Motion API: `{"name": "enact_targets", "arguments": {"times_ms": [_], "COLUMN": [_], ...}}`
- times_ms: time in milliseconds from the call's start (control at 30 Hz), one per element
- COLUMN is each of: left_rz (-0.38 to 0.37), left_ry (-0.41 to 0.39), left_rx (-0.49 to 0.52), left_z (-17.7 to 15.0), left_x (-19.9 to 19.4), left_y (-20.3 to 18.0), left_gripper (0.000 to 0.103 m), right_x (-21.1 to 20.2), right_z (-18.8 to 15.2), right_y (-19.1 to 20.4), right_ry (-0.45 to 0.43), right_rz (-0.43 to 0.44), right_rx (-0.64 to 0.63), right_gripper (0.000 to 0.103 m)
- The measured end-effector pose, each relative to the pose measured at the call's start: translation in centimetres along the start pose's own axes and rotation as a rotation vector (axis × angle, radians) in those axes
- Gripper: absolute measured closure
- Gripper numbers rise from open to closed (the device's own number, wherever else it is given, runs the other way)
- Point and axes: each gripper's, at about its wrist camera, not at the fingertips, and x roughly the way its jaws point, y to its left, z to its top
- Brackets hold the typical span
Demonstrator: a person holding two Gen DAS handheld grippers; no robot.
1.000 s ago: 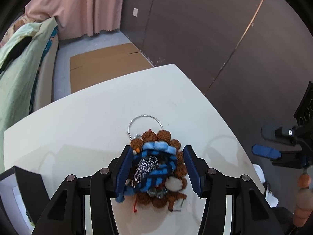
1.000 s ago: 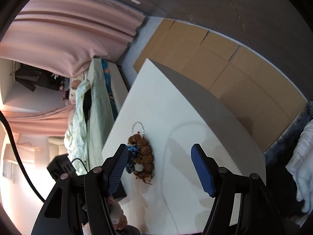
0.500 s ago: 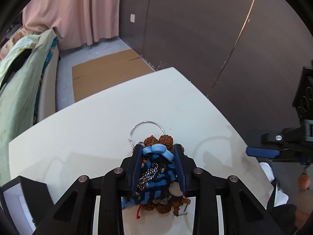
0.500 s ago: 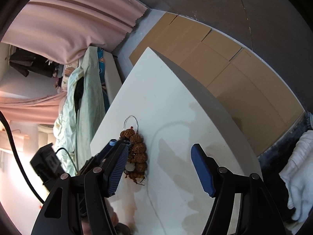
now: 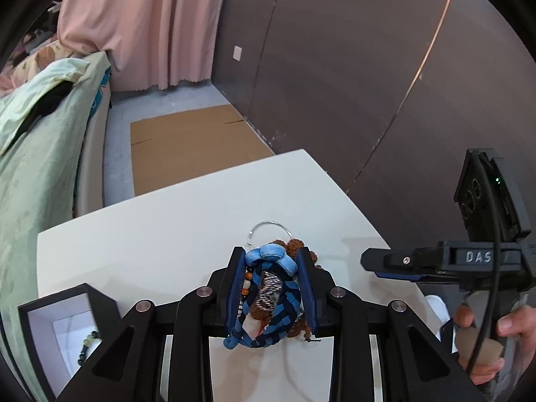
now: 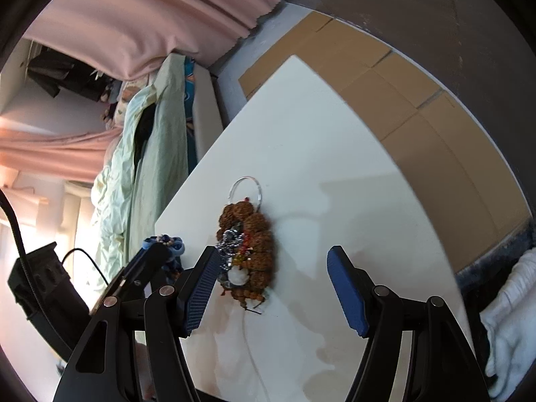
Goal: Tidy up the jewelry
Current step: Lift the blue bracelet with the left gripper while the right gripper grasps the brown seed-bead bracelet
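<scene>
A: A white table fills the foreground, with a flat sheet of cardboard on the floor beyond it at twelve o'clock, then a pink curtain and a dark wall. What's nearest?

B: In the left wrist view, the left gripper is closed tight on a blue braided bracelet, its pads pressing both sides. At eight o'clock sits an open black jewelry box with a white lining and a small beaded piece inside.

A: And the rest of the jewelry?

B: Still heaped on the table just past the bracelet: a brown beaded bracelet, a silvery chain tangled against it, and a thin silver hoop at the pile's far end. The right gripper hangs over that heap with its jaws spread wide, gripping nothing.

A: How should the carry go?

B: I'd judge the bracelet is bound for the box. Lift straight up first, since small beads cling beside the braid and may snag on the pile. Then swing toward eight o'clock, keep the squeeze steady because the braid is soft, and lower well inside the box walls before letting go.
</scene>
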Motion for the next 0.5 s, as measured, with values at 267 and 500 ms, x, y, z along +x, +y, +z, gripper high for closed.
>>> {"name": "enact_targets", "arguments": {"times_ms": [267, 500], "left_rz": [-0.005, -0.006], "left_ry": [-0.039, -0.06], "left_rx": [-0.051, -0.082], "left_z": [0.4, 0.4], "left_x": [-1.7, -2.7], "left_y": [2.5, 4.2], "left_gripper": [0.071, 0.071], "right_x": [2.5, 4.4], "right_z": [0.4, 0.6], "right_y": [1.5, 2.2], "right_ry": [0.019, 0.015], "right_rz": [-0.039, -0.111], "right_rx": [-0.064, -0.117], "right_gripper": [0.048, 0.051]}}
